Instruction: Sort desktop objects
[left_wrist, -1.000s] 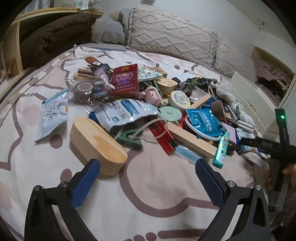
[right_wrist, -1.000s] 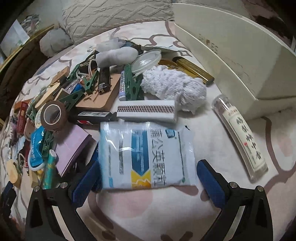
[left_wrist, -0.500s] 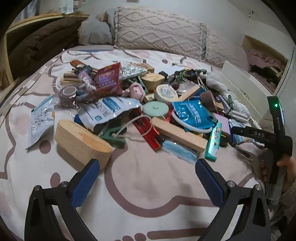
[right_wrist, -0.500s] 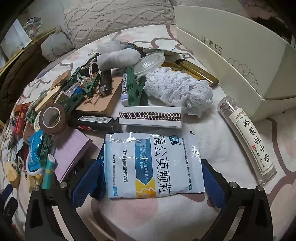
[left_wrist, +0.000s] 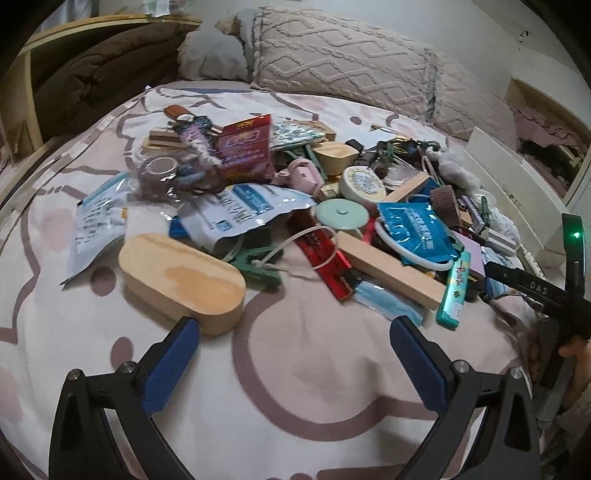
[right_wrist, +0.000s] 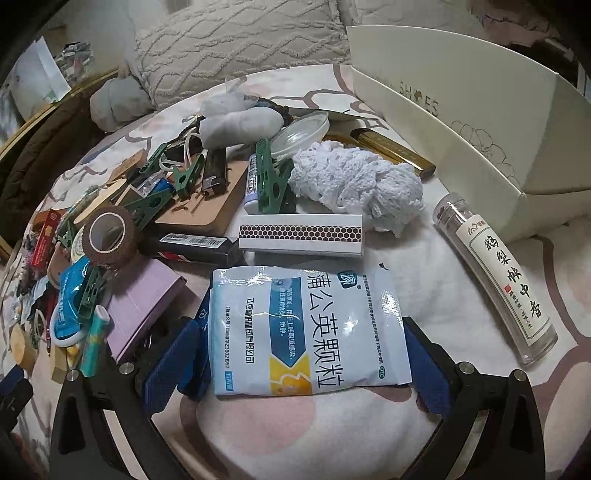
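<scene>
A heap of small objects covers a patterned bedspread. My left gripper is open over bare cloth in front of the heap, its left finger just below an oval wooden box. Behind lie a wooden bar, a teal tube and a blue pouch. My right gripper is open and straddles a white and blue medicine sachet, which lies flat between the blue pads. A matchbox and a clear incense tube lie beyond it.
A white shoe box stands at the right of the heap. Pillows line the far edge. A white knit bundle, green clips, a brown tape roll and a lilac box crowd the right gripper's surroundings. The other gripper's handle shows at right.
The right gripper has moved forward, so the sachet now lies deeper between its fingers. The left wrist view has shifted slightly; the heap sits a little further left and lower.
</scene>
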